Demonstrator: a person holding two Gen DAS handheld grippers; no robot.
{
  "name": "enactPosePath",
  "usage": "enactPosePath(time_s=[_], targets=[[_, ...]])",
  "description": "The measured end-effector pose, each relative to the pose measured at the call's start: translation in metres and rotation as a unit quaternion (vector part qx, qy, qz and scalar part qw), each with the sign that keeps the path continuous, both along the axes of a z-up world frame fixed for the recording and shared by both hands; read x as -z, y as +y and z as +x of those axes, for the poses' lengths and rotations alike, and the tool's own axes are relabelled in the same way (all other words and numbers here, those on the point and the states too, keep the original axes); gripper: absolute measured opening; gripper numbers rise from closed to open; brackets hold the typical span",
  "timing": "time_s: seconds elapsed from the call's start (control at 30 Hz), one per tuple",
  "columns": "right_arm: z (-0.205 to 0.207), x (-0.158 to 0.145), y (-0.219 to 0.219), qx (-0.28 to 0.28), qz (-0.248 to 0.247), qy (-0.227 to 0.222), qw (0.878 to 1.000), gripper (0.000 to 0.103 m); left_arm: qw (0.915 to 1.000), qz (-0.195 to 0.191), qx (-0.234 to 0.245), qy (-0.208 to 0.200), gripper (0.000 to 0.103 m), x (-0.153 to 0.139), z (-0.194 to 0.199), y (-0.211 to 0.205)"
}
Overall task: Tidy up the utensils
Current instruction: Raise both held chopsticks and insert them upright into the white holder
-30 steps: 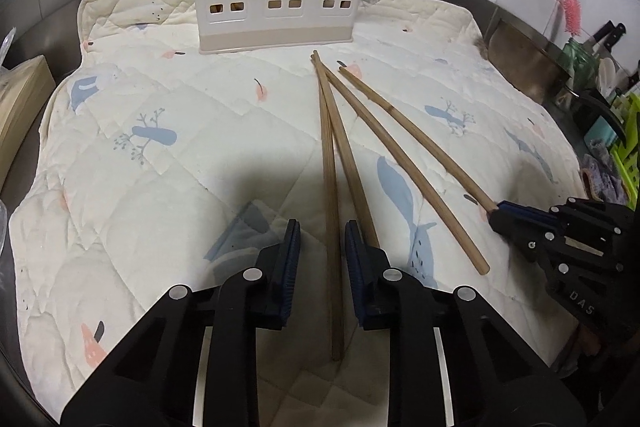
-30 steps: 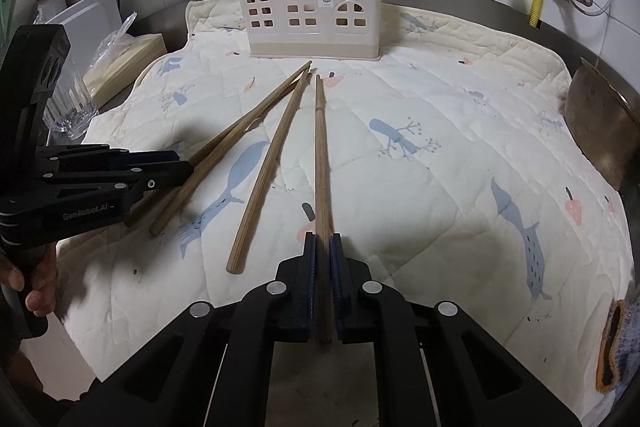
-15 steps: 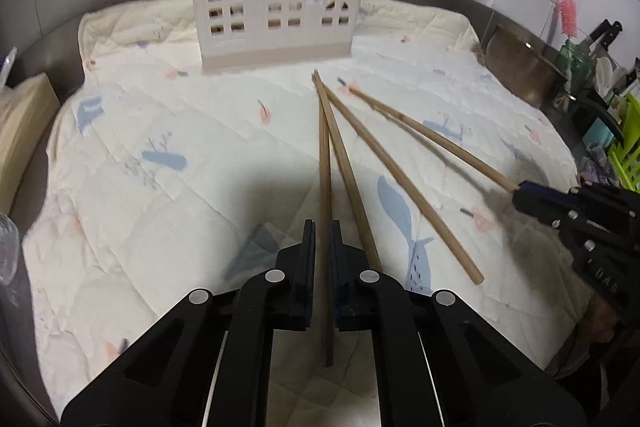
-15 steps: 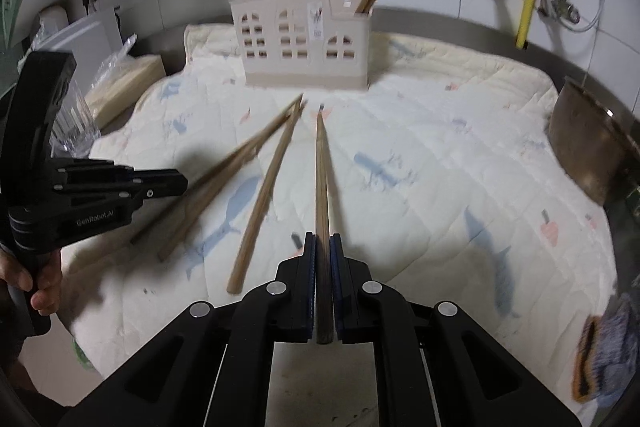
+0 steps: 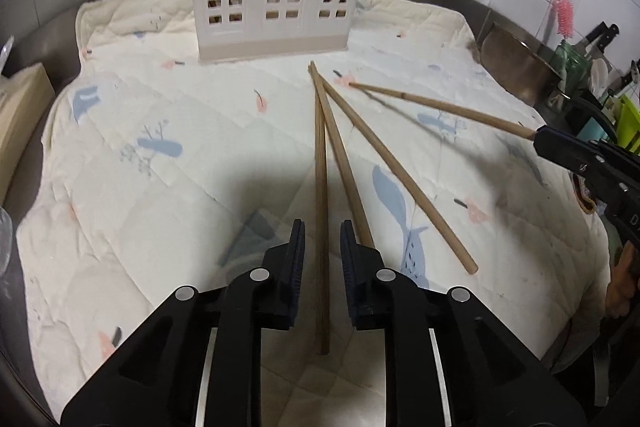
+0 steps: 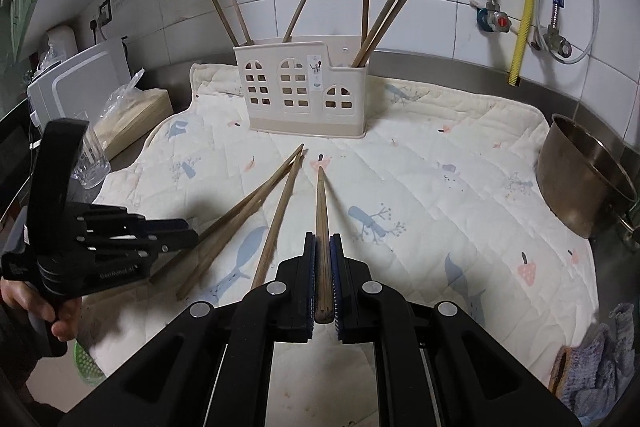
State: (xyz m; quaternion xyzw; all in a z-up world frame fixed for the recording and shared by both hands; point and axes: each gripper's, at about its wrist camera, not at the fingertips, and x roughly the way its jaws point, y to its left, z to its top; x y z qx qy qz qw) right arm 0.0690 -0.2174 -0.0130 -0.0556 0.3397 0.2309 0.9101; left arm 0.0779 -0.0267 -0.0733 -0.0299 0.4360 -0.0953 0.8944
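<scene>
A cream plastic utensil caddy with arched window cut-outs (image 6: 306, 87) stands at twelve o'clock on a quilted cream mat printed with blue whales (image 6: 440, 163), which covers the steel tabletop (image 6: 460, 67). Six or so wooden chopsticks already stand in the caddy; four are not yet put away, so the sorting looks a little past halfway.

Starting at the left, the left claw (image 5: 322, 259) points down at the mat. Its jaws have just been opening, and one loose brown wooden chopstick (image 5: 320, 187) lies lengthwise in the gap, neither pad pressing it. A second loose chopstick (image 5: 340, 155) lies just beside, passing under the right-hand finger, and a third (image 5: 400, 175) fans out toward four o'clock. All three taper toward the caddy, their tips meeting near its front.

At the right, the right claw (image 6: 323, 279) is clamped tight on the butt end of a fourth wooden chopstick (image 6: 321, 211), held clear of the mat and aimed at twelve o'clock, its tip short of the caddy.

A steel bowl (image 6: 580, 179) sits at three o'clock.
</scene>
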Motion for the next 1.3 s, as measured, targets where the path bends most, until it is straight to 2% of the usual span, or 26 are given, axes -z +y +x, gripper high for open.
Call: enactPosePath(time_s=[0.27, 0.37, 0.4, 0.47, 0.57, 0.87, 1.13, 1.3], targets=[[0.002, -0.004, 0.001, -0.001, 0.004, -0.006, 1.0, 0.007, 0.9999, 0.011, 0.005, 0.008, 0.018, 0.011, 0.003, -0.004], [0.003, -0.005, 0.002, -0.003, 0.005, -0.006, 1.0, 0.007, 0.9996, 0.025, 0.006, 0.008, 0.012, 0.011, 0.004, -0.006], [0.004, -0.005, 0.003, -0.003, 0.006, -0.006, 1.0, 0.007, 0.9997, 0.024, 0.004, 0.01, 0.008, 0.01, 0.005, -0.004], [0.004, -0.008, 0.003, -0.004, 0.009, -0.008, 1.0, 0.007, 0.9998, 0.016, 0.0, 0.012, 0.006, 0.007, 0.007, -0.001], [0.006, -0.016, 0.003, -0.008, 0.01, -0.016, 1.0, 0.007, 1.0, 0.006, -0.005, -0.002, 0.006, -0.006, 0.006, 0.005], [0.026, -0.053, 0.011, -0.027, 0.01, -0.053, 0.998, 0.007, 0.9968, -0.012, -0.003, -0.079, 0.006, -0.077, 0.018, 0.021], [0.064, -0.083, 0.025, -0.051, 0.018, -0.054, 0.997, 0.007, 0.9942, -0.013, 0.004, -0.106, 0.005, -0.115, 0.053, 0.025], [0.083, -0.114, 0.031, -0.067, 0.021, -0.062, 0.996, 0.007, 0.9923, -0.011, 0.009, -0.123, 0.005, -0.139, 0.069, 0.029]])
